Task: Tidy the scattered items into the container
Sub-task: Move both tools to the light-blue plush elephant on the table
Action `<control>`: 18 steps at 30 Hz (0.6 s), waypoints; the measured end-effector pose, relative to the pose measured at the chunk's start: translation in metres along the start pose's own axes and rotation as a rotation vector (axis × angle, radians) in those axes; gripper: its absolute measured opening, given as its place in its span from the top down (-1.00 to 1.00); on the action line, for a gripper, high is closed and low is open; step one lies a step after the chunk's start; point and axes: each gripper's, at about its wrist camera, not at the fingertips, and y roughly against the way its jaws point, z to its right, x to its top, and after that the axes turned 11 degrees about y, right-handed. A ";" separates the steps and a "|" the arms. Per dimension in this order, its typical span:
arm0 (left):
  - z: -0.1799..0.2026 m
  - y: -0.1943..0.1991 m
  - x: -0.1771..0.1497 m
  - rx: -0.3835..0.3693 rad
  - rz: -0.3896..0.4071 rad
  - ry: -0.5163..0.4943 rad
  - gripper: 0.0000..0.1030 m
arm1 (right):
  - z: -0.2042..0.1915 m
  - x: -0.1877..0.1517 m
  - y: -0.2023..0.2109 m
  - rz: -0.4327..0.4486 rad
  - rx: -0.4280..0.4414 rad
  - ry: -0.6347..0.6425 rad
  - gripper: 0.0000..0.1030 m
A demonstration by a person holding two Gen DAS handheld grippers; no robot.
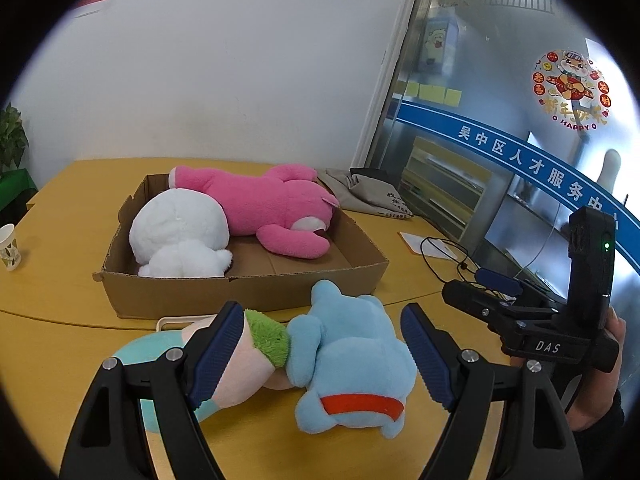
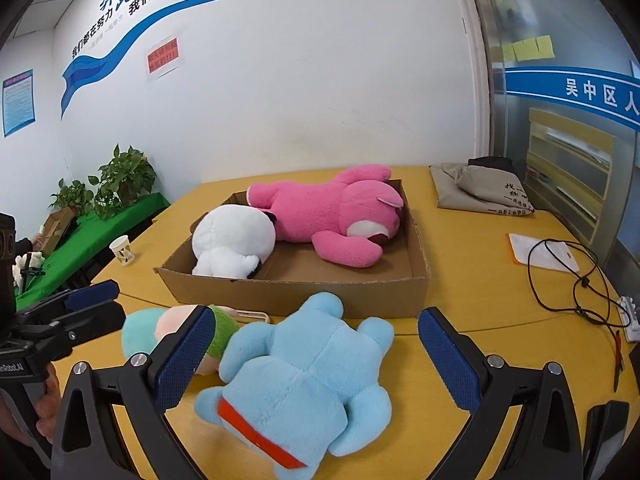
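Note:
A shallow cardboard box (image 1: 248,292) (image 2: 304,292) on the yellow table holds a pink plush bear (image 1: 272,204) (image 2: 332,208) and a white plush (image 1: 180,236) (image 2: 234,240). In front of the box lie a light blue plush with a red band (image 1: 352,364) (image 2: 304,384) and a pink, green and teal plush (image 1: 244,360) (image 2: 176,324), touching each other. My left gripper (image 1: 320,356) is open, its jaws either side of the two loose plushes. My right gripper (image 2: 316,360) is open around the blue plush. Each gripper shows at the edge of the other's view.
A paper cup (image 1: 9,246) (image 2: 123,251) stands at the table's left. A grey cloth bag (image 1: 368,194) (image 2: 480,188), a paper sheet (image 2: 540,254) and a black cable (image 2: 576,280) lie at the right. Potted plants (image 2: 120,180) stand on a green side table.

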 end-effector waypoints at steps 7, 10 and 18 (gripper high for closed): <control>-0.012 0.000 -0.012 0.036 0.015 0.043 -0.57 | -0.003 -0.014 -0.008 -0.042 0.004 0.014 -1.00; -0.021 -0.003 -0.018 0.053 0.001 0.058 -0.57 | -0.007 -0.022 -0.014 -0.064 0.025 0.017 -1.00; -0.055 -0.006 -0.029 0.057 -0.084 0.101 -0.57 | -0.026 -0.033 -0.042 -0.111 0.087 0.019 -1.00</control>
